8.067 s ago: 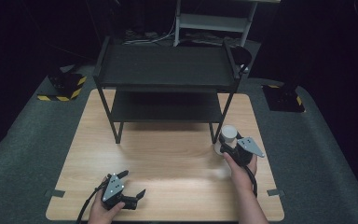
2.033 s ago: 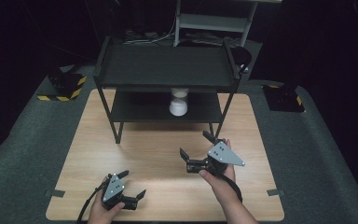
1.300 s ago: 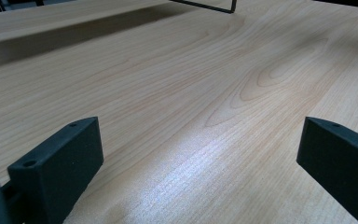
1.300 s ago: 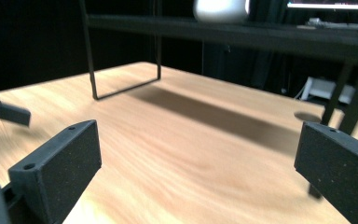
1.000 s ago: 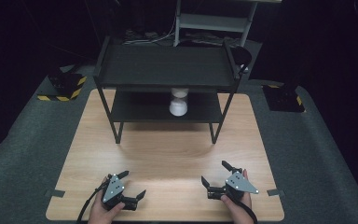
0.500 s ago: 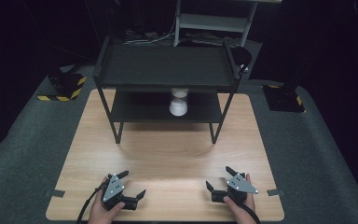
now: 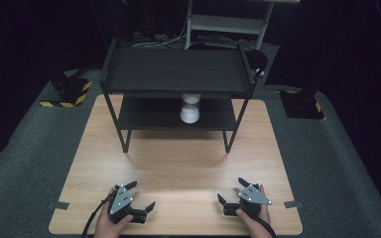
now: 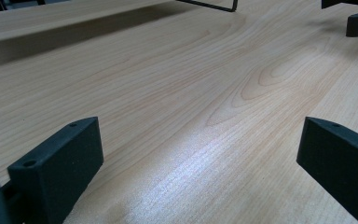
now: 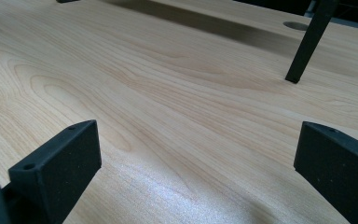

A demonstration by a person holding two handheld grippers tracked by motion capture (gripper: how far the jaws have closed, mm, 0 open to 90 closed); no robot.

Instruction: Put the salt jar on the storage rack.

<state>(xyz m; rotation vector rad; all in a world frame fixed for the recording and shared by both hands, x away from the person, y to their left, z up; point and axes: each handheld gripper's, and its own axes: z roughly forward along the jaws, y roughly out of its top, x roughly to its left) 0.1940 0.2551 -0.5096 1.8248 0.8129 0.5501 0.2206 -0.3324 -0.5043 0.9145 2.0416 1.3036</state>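
Left gripper, right gripper: both wide, empty, near table front edge; hourglass far, on shelf.

Pale wood-grain table with a soft sheen between matt black plastic fingers; matt black metal shelf beyond them

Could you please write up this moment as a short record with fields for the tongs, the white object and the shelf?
left tongs: open, empty, low at the near edge of the table
right tongs: open, empty, near edge, right side
white object: upright on the lower tier of the rack, near the middle
rack: black, two tiers, at the far half of the table; top tier bare
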